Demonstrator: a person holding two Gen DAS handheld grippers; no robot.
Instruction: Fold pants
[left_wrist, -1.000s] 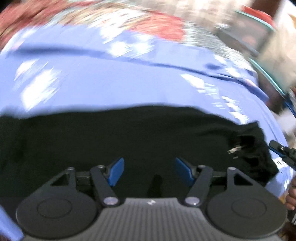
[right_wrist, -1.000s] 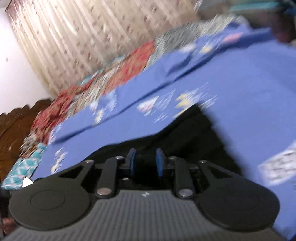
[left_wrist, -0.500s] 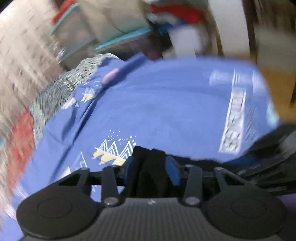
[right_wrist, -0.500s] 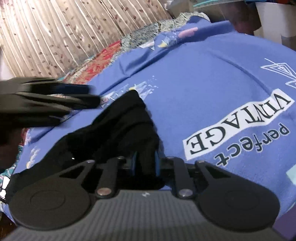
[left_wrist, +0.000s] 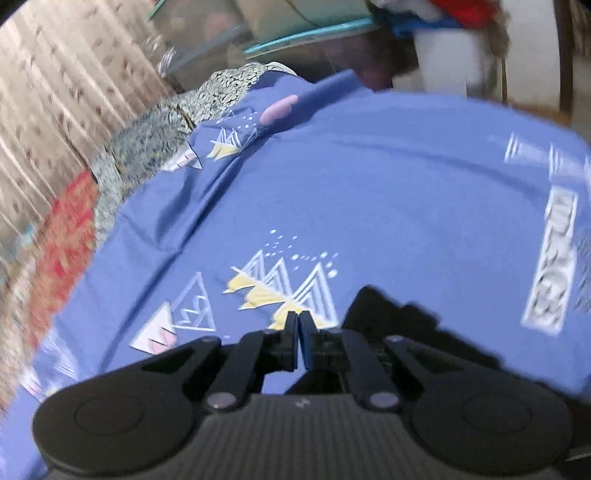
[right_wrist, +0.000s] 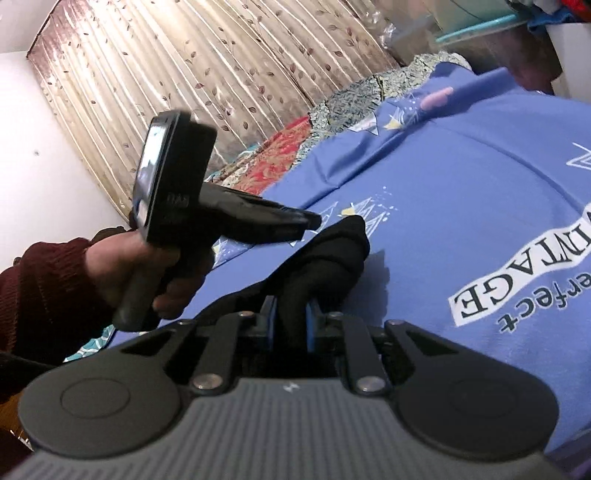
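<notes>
Currently your right tongs (right_wrist: 290, 321) pinch a bunched fold of soft black pants (right_wrist: 325, 258), frame centre, on the smooth blue printed bedsheet (right_wrist: 480, 184). Left tongs (left_wrist: 298, 334) just closed, pressed together, empty.

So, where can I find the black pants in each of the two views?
Left wrist view: black pants at lower right, beside the gripper's fingers.
Right wrist view: black pants at centre, bunched between the blue pads.
Shared landmark: the mountain print on the blue sheet.
</notes>
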